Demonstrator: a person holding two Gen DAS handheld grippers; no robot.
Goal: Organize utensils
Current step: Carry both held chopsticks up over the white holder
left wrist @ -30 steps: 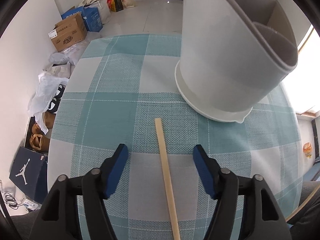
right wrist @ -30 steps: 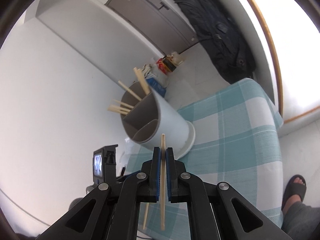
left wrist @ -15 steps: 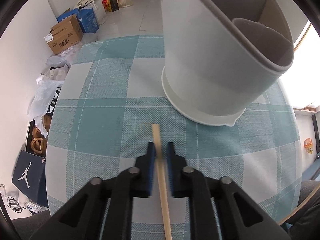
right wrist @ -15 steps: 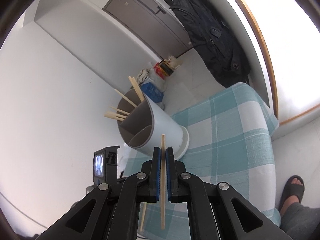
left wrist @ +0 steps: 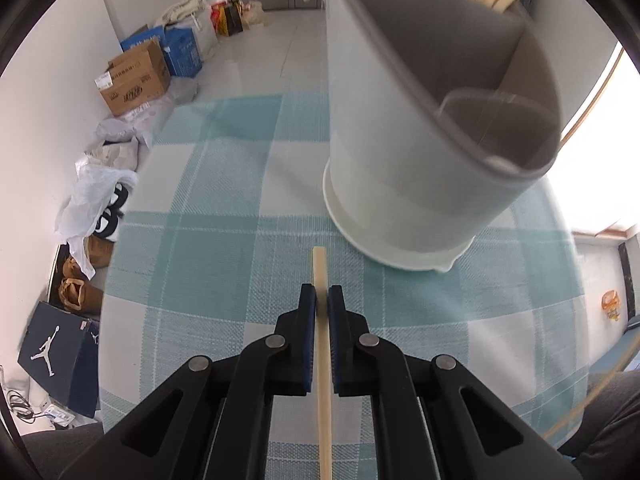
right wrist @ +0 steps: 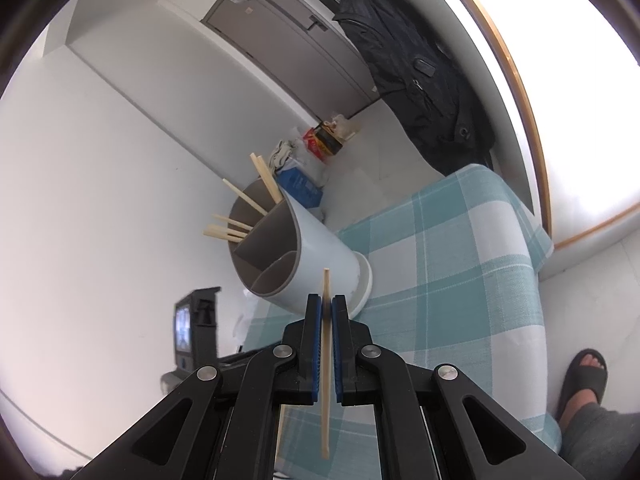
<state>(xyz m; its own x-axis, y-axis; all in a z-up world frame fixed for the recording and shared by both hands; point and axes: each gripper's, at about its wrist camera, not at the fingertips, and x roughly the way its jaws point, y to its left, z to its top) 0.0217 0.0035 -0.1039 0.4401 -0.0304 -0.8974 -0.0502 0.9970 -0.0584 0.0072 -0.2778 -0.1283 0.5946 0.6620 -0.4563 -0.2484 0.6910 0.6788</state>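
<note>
Left gripper (left wrist: 321, 305) pinches 1 pale wooden chopstick (left wrist: 321, 276) above checked teal cloth (left wrist: 208, 264); right gripper (right wrist: 326, 307) clamps another (right wrist: 326, 285). Risk: thin sticks pivoting, missing the grey-white divided holder (left wrist: 404, 152).

One utensil holder (left wrist: 404, 152), white with grey inside, on the bench (left wrist: 208, 264); three compartments visible. Loose chopsticks: two, one per claw, left chopstick (left wrist: 322, 280), right chopstick (right wrist: 326, 300). Chopsticks in the holder (right wrist: 256, 204): about six ends sticking out in the right wrist view, exact count hard to tell. Two claws: left claw (left wrist: 321, 300), right claw (right wrist: 326, 308). On the floor: one brown cardboard box (left wrist: 134, 76), two blue boxes (left wrist: 182, 50), one shoe box (left wrist: 52, 350). One sandalled foot (right wrist: 582, 380).
</note>
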